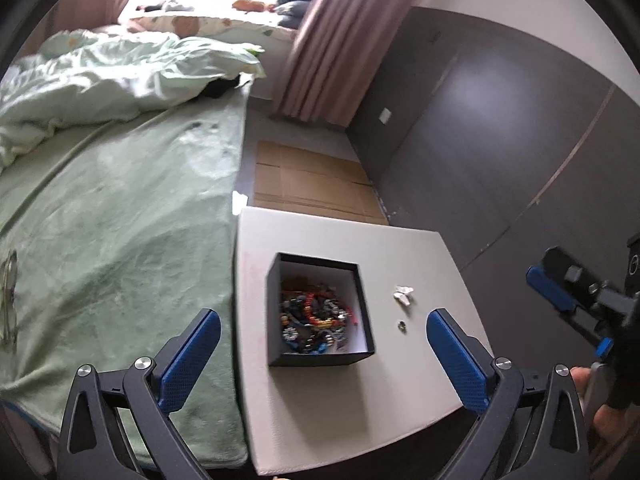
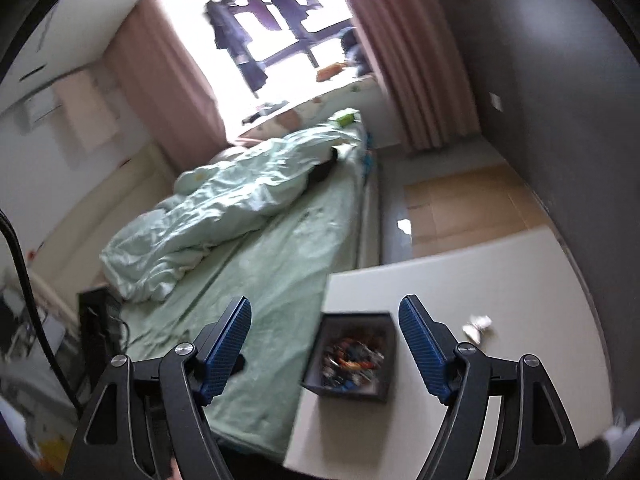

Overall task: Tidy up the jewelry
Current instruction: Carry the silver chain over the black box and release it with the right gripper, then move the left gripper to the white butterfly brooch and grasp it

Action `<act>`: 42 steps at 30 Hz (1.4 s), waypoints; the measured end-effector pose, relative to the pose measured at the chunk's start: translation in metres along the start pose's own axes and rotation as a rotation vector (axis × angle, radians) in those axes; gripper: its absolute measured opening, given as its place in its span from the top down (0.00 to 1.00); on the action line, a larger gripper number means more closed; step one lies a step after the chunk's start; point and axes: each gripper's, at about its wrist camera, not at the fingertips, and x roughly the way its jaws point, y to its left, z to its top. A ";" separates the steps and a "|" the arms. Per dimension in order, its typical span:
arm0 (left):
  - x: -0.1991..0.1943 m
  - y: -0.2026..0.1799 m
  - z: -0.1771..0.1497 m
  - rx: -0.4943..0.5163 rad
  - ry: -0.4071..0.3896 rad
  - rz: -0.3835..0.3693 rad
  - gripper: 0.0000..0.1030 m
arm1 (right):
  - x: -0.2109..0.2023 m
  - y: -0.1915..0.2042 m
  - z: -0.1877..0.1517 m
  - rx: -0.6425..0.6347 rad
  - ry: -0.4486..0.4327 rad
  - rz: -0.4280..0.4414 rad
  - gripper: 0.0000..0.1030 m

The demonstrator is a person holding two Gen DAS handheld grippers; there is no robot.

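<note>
A black open box [image 1: 320,354] full of mixed beaded bracelets [image 1: 314,316] stands on a small white table [image 1: 400,412]. Beside it lie a white butterfly-shaped piece [image 1: 403,295] and a small ring [image 1: 401,325]. My left gripper [image 1: 323,318] hangs open above the box, nothing between its blue pads [image 1: 188,364]. In the right wrist view the same box [image 2: 348,394] sits below my right gripper [image 2: 325,312], which stands open and empty. The white piece [image 2: 478,326] shows to the right. The right gripper [image 1: 568,304] also appears at the right edge of the left wrist view, held by a hand [image 1: 588,384].
A bed [image 1: 120,220] with a green sheet and a crumpled duvet [image 1: 100,76] runs along the table's left side. Flat cardboard [image 1: 312,184] lies on the floor beyond the table. A dark grey wall [image 1: 500,140] stands to the right, pink curtains [image 1: 332,40] at the back.
</note>
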 end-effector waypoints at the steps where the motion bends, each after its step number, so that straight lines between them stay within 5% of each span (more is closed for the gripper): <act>1: 0.001 -0.006 0.000 0.012 -0.005 0.005 0.00 | -0.003 -0.006 -0.003 0.011 -0.001 -0.017 0.25; 14: 0.033 -0.083 -0.008 0.124 0.013 -0.002 0.01 | -0.024 -0.080 -0.025 0.116 0.037 -0.086 0.08; 37: 0.126 -0.179 -0.042 0.234 0.201 -0.007 0.32 | -0.054 -0.213 -0.074 0.228 0.045 -0.052 0.09; 42: 0.153 -0.184 -0.045 0.247 0.244 0.023 0.36 | -0.049 -0.233 -0.079 0.269 0.051 -0.020 0.17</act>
